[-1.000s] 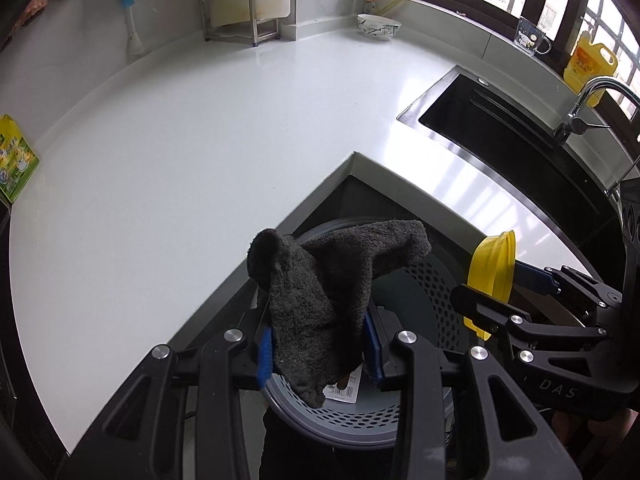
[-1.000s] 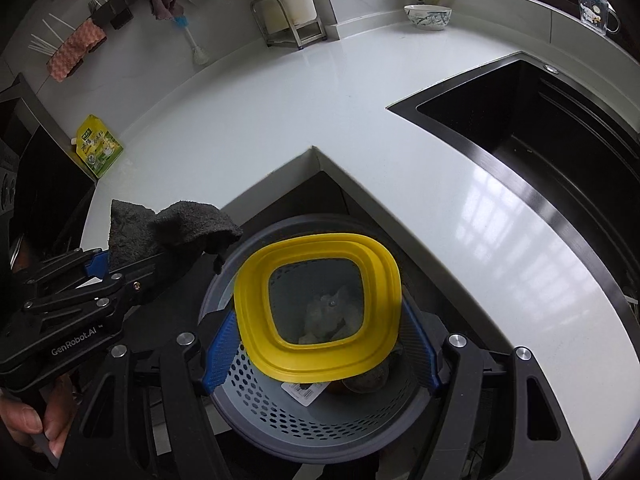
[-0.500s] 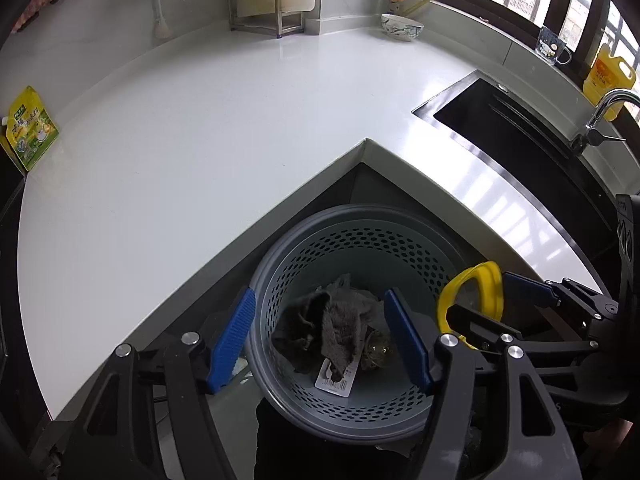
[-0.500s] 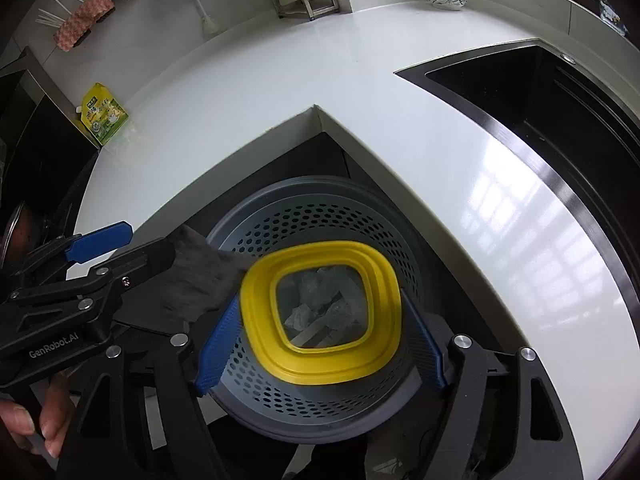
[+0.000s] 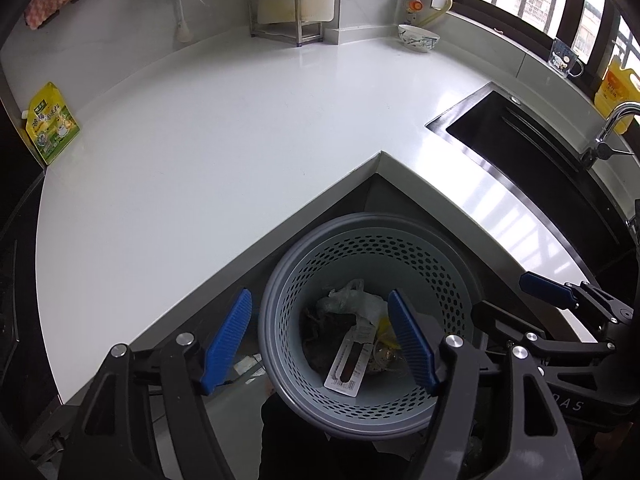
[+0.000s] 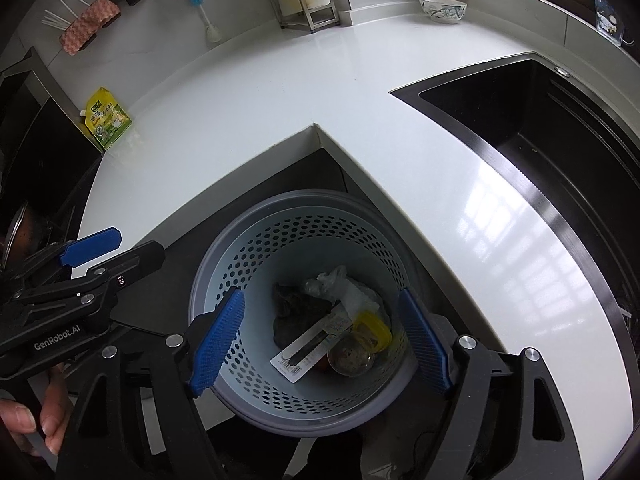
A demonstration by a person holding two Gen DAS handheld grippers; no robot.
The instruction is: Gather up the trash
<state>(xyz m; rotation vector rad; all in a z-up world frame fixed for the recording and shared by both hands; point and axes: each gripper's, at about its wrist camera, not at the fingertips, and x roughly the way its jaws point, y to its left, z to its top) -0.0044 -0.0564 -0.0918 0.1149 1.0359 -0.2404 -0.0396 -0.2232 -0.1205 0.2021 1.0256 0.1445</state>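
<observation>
A grey perforated waste basket stands on the floor in the inner corner of the white counter. Inside lie a dark grey cloth, a yellow ring lid, a clear plastic bag, a white packaging card and a small round tin. My left gripper is open and empty above the basket. My right gripper is open and empty above the basket, to the right of the left one.
The white L-shaped counter wraps round the basket. A black sink with a tap lies at right. A yellow-green pouch, a metal rack, a bowl and a yellow bottle stand along the back.
The left gripper opened and the grey cloth fell into the basket. Then the right gripper opened and the yellow lid dropped in. Both grippers rose a little.
</observation>
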